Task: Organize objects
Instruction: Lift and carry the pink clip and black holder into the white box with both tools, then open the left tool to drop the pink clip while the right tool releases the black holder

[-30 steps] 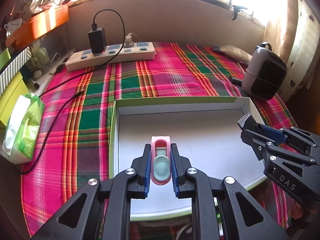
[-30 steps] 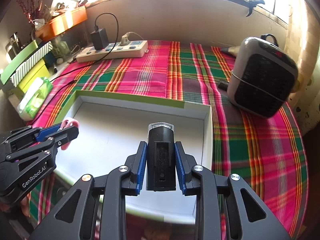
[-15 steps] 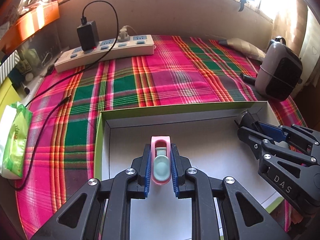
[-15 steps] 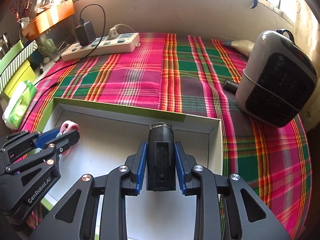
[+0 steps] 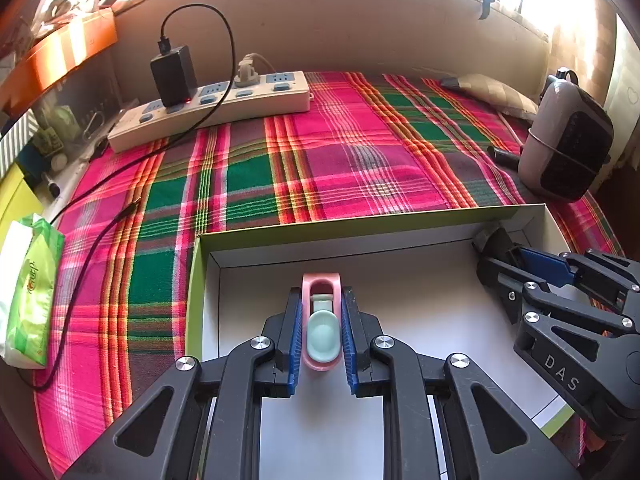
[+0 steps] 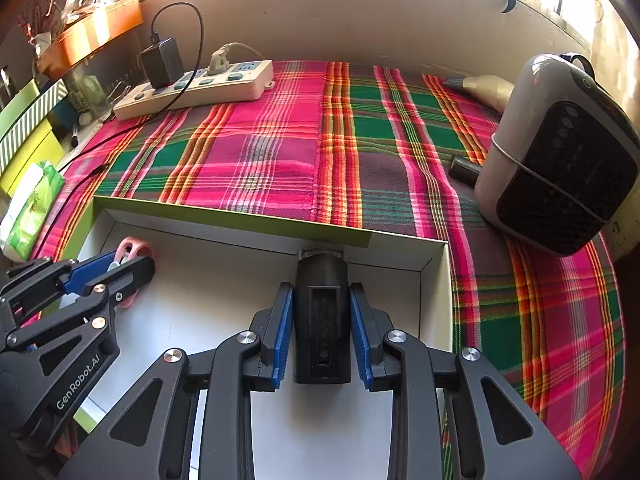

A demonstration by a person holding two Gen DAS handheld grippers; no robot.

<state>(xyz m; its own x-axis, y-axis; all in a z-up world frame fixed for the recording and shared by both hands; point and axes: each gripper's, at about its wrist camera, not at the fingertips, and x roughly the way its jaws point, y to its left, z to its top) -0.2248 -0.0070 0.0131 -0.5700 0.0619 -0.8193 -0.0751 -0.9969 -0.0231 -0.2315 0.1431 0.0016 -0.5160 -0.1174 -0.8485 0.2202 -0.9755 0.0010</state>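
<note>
a: two grippers over one shallow white box (image 5: 200, 280) with a green outer rim, lying on a plaid cloth (image 5: 340, 168) of pink, green and orange.

b: what do they hold?

a: left gripper (image 5: 321, 320) is clamped on a pink clip with a pale green insert (image 5: 321, 332), above the left part of the box floor. right gripper (image 6: 322, 320) is clamped on a black block-shaped gadget (image 6: 322, 312), near the box's far right corner.

b: and around the box?

a: beyond it, a cream power strip (image 5: 224, 104) lies along a beige wall (image 5: 360, 32), with a black adapter (image 5: 173, 76) plugged in and its black cable (image 5: 100, 232) running over the cloth. off the cloth's left edge lies a green and white tissue pack (image 5: 28, 292). on the right stands a small grey and black heater (image 6: 560, 160), with a beige paper-wrapped thing (image 5: 492, 92) behind it.

b: the room itself?

a: bright window light above the wall, an orange tray (image 6: 92, 36) on a cluttered ledge at far left, with yellow-green boxes (image 6: 28, 148) below it.
</note>
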